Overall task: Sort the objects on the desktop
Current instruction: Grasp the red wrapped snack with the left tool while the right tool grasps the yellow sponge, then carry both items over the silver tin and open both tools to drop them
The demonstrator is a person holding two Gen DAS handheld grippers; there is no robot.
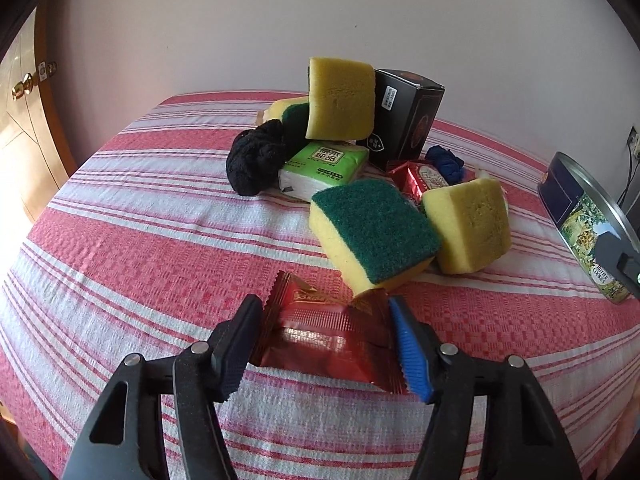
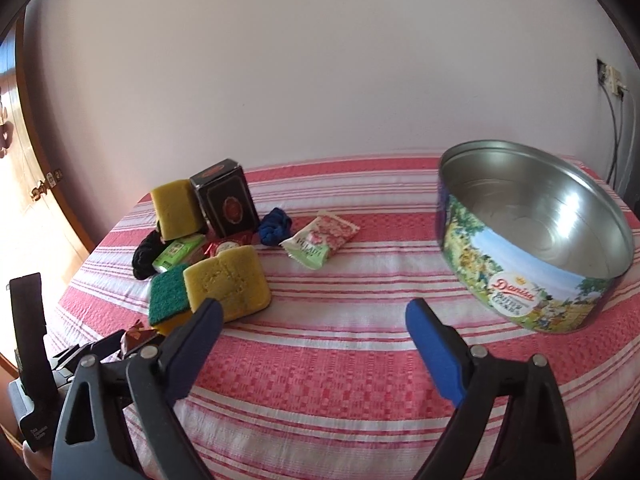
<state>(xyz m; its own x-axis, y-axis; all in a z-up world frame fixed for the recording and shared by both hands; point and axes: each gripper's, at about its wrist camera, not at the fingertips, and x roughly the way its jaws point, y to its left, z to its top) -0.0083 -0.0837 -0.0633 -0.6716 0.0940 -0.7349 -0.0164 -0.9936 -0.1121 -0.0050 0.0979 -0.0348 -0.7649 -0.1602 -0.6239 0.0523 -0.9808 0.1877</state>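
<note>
My left gripper [image 1: 326, 312] has its jaws closed against both sides of a red foil snack packet [image 1: 332, 332] that lies on the striped cloth. Behind it is a pile: yellow-green sponges [image 1: 374, 234], a green tissue pack [image 1: 326, 166], a black box [image 1: 404, 116], a black scrunchie [image 1: 256, 160], a blue scrunchie [image 1: 446, 162] and another red packet [image 1: 420, 178]. My right gripper [image 2: 314, 312] is open and empty above the cloth. The open cookie tin [image 2: 532, 232] stands to its right. A green-pink snack packet [image 2: 320, 240] lies mid-table.
The table has a red and white striped cloth [image 2: 340, 360]. A wooden door [image 1: 28, 120] is at the left. A wall socket with cables [image 2: 612, 80] is at the right. The left gripper's body shows at the lower left of the right wrist view [image 2: 36, 360].
</note>
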